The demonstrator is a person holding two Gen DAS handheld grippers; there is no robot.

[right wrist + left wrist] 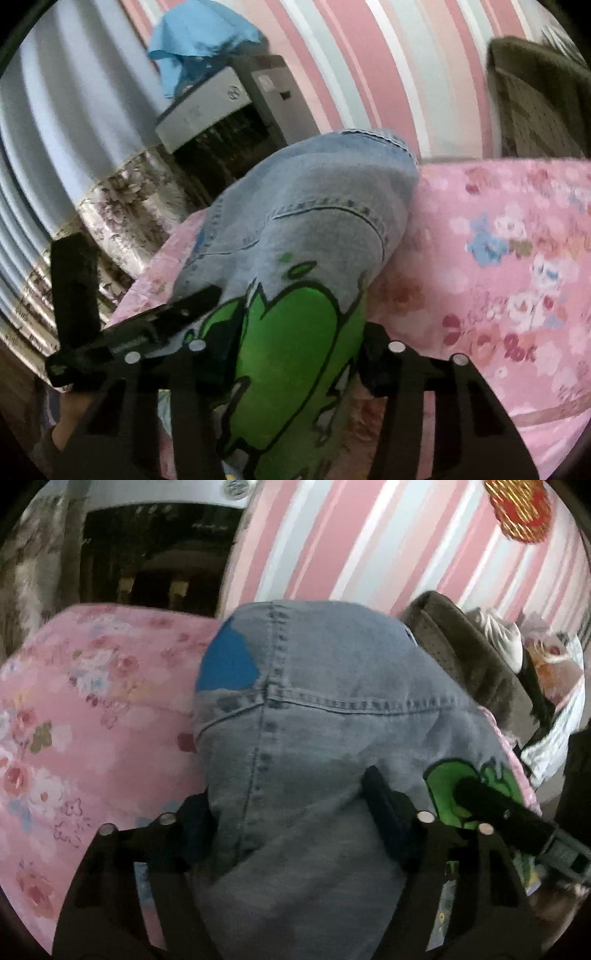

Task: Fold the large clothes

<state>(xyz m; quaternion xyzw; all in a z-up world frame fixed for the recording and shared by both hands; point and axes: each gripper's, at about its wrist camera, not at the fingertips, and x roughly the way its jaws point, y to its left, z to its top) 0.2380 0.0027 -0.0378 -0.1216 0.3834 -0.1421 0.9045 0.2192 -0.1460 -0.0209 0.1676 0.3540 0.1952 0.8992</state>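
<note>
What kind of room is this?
Most likely a bedroom at home: a pink floral bedspread under the jeans, pink striped wallpaper, and pleated curtains.

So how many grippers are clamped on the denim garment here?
2. The left gripper pinches the grey-blue denim garment at its plain seamed part; the right gripper grips its green graphic patch, beside the left.
</note>
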